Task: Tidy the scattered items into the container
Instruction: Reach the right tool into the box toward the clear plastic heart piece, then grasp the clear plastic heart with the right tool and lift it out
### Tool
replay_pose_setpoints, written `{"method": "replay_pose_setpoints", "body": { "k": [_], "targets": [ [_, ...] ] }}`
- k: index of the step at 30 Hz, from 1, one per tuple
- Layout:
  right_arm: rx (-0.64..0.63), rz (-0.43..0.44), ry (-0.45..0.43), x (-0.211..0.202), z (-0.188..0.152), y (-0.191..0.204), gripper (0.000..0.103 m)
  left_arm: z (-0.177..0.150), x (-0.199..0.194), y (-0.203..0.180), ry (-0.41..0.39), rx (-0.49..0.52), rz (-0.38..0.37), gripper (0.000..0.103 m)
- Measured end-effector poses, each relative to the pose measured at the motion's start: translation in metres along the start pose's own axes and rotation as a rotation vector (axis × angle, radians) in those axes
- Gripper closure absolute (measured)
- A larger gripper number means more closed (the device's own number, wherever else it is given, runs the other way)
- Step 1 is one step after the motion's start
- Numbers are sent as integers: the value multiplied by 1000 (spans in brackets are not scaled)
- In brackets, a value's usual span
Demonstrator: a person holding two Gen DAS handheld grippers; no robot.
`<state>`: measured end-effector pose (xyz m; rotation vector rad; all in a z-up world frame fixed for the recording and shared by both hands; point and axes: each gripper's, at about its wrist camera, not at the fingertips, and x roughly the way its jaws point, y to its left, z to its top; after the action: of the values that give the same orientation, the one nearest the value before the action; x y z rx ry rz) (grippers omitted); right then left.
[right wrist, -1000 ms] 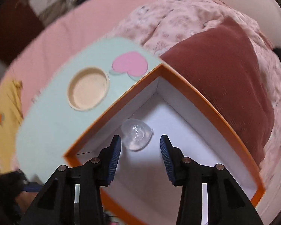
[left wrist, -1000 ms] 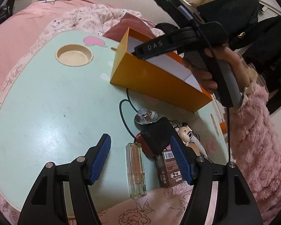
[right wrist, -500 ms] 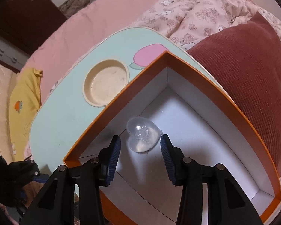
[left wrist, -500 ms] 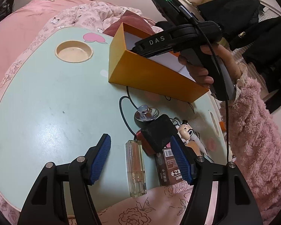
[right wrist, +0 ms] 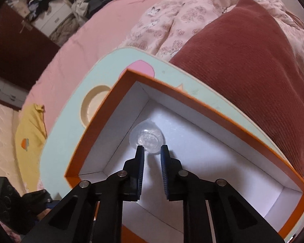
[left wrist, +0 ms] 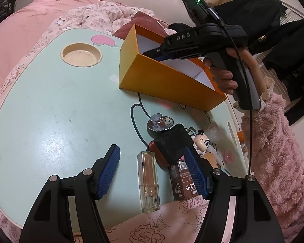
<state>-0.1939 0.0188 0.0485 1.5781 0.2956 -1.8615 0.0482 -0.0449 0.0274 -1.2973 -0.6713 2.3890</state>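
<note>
Right gripper (right wrist: 152, 148) in your right hand (left wrist: 223, 77) points down into the orange box (right wrist: 192, 105); its jaws have just been closing and now stand nearly together with nothing between them. Just past the fingertips lies a clear heart-shaped piece (right wrist: 147, 136) on the white floor of the box, near the far corner; whether the tips touch it you cannot tell from this view.

Left gripper (left wrist: 152, 170) hovers over the pale green table (left wrist: 50, 111), jaws apart, gripping nothing. Between its fingers, down on the table, lies a clear lipstick tube (left wrist: 148, 180), lengthwise to the fingers. Just beside the right finger: a black block (left wrist: 172, 141) resting on a red item (left wrist: 154, 147), a brown carton (left wrist: 183, 180) partly hidden by the finger, and a small cartoon figure (left wrist: 202, 141). Ahead of these sits a chrome knob (left wrist: 159, 121) with a dark cord (left wrist: 135, 121) looping past it. Box stands farther ahead, right gripper over its open top
</note>
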Motion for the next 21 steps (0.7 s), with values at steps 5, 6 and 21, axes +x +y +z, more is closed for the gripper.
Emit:
{"method": "replay_pose_setpoints", "body": {
  "k": [5,6,21],
  "targets": [
    [-29,-110,-45,-1,7,14,46,-1,2,-1,10,8,5,37],
    [-27,-107,-43,1,8,15,46,-1,1,-1,11,9,5,37],
    [-45,-171,0,23,10,26,65,-1,-2,-3,2,4,4,37]
  ]
}}
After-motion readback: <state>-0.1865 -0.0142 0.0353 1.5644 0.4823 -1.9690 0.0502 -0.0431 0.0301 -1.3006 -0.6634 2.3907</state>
